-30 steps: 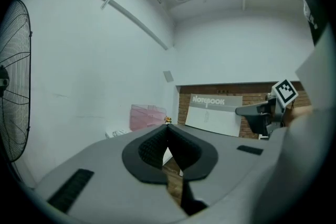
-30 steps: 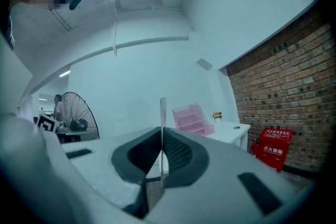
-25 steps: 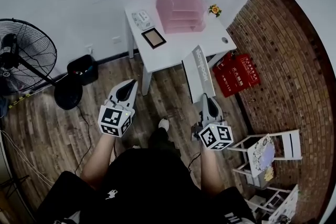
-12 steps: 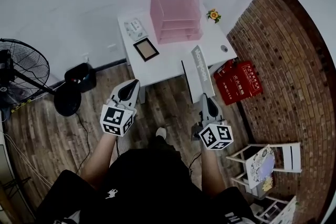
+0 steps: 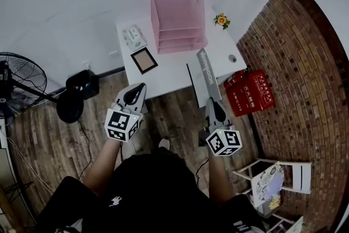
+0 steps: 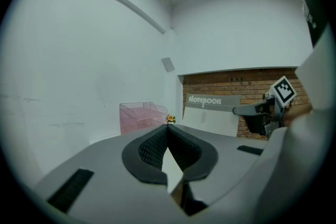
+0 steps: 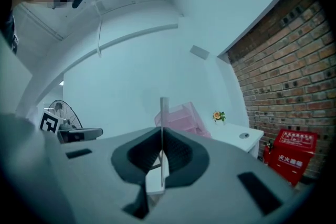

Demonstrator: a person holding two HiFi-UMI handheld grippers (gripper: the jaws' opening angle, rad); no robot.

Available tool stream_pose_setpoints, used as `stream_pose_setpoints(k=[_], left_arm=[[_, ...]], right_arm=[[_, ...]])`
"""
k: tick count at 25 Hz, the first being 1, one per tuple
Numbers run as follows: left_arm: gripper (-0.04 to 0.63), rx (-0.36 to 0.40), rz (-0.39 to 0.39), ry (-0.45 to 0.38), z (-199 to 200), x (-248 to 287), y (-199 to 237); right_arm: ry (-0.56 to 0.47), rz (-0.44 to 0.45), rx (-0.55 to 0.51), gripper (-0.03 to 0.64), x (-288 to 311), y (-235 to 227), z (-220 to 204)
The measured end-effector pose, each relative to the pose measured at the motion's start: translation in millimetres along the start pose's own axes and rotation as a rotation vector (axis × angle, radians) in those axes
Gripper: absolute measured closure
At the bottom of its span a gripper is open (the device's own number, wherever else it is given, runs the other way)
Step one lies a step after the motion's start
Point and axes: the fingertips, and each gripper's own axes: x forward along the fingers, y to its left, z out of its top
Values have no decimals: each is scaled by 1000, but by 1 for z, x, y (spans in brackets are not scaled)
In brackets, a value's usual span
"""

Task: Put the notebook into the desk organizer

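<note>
The pink desk organizer [image 5: 179, 16] stands at the back of the white table [image 5: 174, 72]; it also shows in the left gripper view [image 6: 139, 117] and the right gripper view [image 7: 181, 118]. My right gripper [image 5: 211, 101] is shut on the lower edge of the grey-and-white notebook [image 5: 205, 71], which stands upright over the table's front right corner. The right gripper view shows the notebook edge-on [image 7: 164, 107] between the jaws of the right gripper [image 7: 161, 131]. My left gripper [image 5: 140, 88] is shut and holds nothing, just short of the table's front edge. From the left gripper [image 6: 168, 128] the notebook [image 6: 210, 113] shows to the right.
On the table lie a dark picture frame [image 5: 144, 60], a white pack [image 5: 133, 37], a small flower pot [image 5: 221, 20] and a round object [image 5: 233, 58]. Red boxes [image 5: 252, 93] sit against the brick wall at right. A fan [image 5: 22, 82] and black bin [image 5: 83, 84] stand at left.
Both grippers and the held notebook have come closer to the table. The organizer and table now lie more squarely ahead, and the notebook's top reaches over the tabletop.
</note>
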Motion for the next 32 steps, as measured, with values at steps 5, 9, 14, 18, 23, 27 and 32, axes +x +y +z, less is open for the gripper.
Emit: stream_pose_setpoints(k=[5,9,14,18,23,27,32], left_arm=[[594,11,16,19,2,36,-9],[593,8,36,31,2,56,-11],[594,13,57,42,5,71,-10],[594,20,60,48,8,82,-11],[594,33,48,67,5,90,-13],[594,34,32,64,6,98,-11],[593,13,15,51,5,113,2]], right_arm=[[11,19,14,607,22,-34,7],[17,41,35,607,37,-53,9],[19,62,56,607,50,-66,9],[16,69,70,607,55,-72,11],[8,74,83,607,59,-69,12],[9,68,74,607,59,-65,10],[17,58,49,607,66,-57,10]])
